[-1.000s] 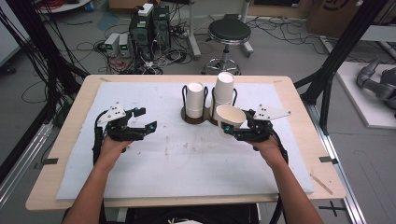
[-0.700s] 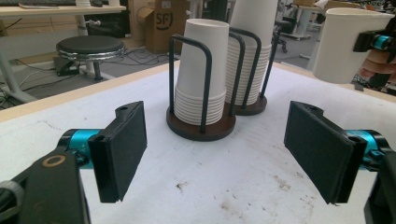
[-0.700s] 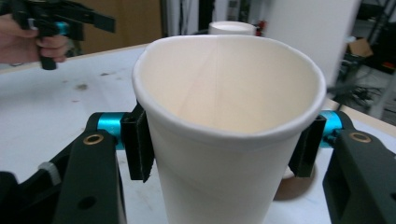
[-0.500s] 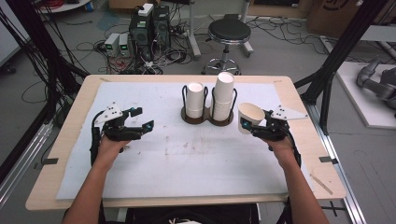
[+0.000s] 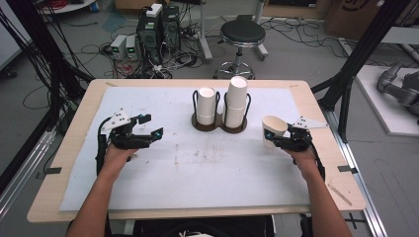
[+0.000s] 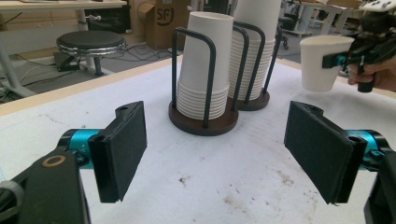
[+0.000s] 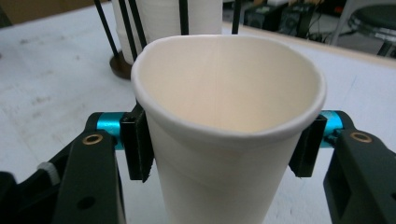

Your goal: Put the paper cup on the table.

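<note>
A white paper cup (image 5: 273,129) (image 7: 224,130) (image 6: 322,63) stands upright in my right gripper (image 5: 276,142) (image 7: 224,144), whose jaws are shut on its sides, at the right of the white mat. A dark two-post cup holder (image 5: 220,126) (image 6: 205,122) at the mat's far middle carries two stacks of upside-down paper cups (image 5: 236,101) (image 6: 208,65). My left gripper (image 5: 150,134) (image 6: 219,149) hovers over the left of the mat, open, with nothing between its pads, pointing toward the holder.
The white mat (image 5: 197,168) covers a wooden table (image 5: 59,163). Beyond the far edge stand a black stool (image 5: 242,34), computer boxes (image 5: 158,24) and floor cables. Black frame posts (image 5: 356,59) rise at the right.
My right gripper has carried the cup rightward and away from the holder, turning it from tilted to upright. The left gripper has barely shifted.
</note>
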A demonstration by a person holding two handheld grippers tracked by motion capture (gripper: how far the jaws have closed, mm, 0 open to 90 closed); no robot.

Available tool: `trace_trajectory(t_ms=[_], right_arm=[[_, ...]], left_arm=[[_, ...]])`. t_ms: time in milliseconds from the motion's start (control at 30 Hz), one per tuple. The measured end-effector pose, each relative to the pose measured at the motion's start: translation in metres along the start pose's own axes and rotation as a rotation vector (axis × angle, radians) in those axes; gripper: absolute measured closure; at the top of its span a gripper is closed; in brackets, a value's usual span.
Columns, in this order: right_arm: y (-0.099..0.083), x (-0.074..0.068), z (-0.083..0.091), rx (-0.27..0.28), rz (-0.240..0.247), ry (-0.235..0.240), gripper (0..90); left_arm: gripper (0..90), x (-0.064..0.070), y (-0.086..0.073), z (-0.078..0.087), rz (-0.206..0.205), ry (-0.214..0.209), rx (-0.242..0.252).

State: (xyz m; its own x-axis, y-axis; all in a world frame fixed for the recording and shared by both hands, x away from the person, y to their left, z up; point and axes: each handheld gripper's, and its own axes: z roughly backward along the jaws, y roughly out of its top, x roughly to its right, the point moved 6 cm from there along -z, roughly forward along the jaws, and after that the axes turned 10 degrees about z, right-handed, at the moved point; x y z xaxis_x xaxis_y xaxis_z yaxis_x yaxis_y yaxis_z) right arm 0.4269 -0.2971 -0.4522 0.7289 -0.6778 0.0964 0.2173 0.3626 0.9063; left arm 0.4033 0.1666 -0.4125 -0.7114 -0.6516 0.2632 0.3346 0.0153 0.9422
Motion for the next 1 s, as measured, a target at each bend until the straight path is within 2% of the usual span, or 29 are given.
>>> trace_trajectory(t_ms=[100, 367, 500, 667, 800, 1000], right_arm=[[-0.006, 0.002, -0.004, -0.032, -0.007, 0.011, 37.7], [-0.009, 0.001, -0.003, -0.046, -0.009, 0.035, 36.3], [-0.012, 0.0, 0.002, -0.066, 0.013, 0.044, 34.3], [-0.019, -0.002, 0.009, -0.073, 0.04, 0.042, 29.9], [-0.02, -0.003, 0.01, -0.081, 0.03, 0.015, 23.1], [-0.02, -0.006, 0.01, -0.086, 0.02, 0.023, 21.1]], left_arm=[[21.2, 0.001, -0.001, -0.001, 0.001, 0.001, -0.005], [21.2, 0.0, -0.002, 0.0, -0.003, 0.006, -0.009], [21.2, 0.0, -0.002, 0.0, -0.003, 0.008, -0.011], [21.2, 0.0, -0.003, -0.001, -0.004, 0.011, -0.014], [21.2, 0.0, -0.003, -0.002, -0.001, 0.01, -0.017], [21.2, -0.001, -0.003, -0.002, 0.002, 0.012, -0.016]])
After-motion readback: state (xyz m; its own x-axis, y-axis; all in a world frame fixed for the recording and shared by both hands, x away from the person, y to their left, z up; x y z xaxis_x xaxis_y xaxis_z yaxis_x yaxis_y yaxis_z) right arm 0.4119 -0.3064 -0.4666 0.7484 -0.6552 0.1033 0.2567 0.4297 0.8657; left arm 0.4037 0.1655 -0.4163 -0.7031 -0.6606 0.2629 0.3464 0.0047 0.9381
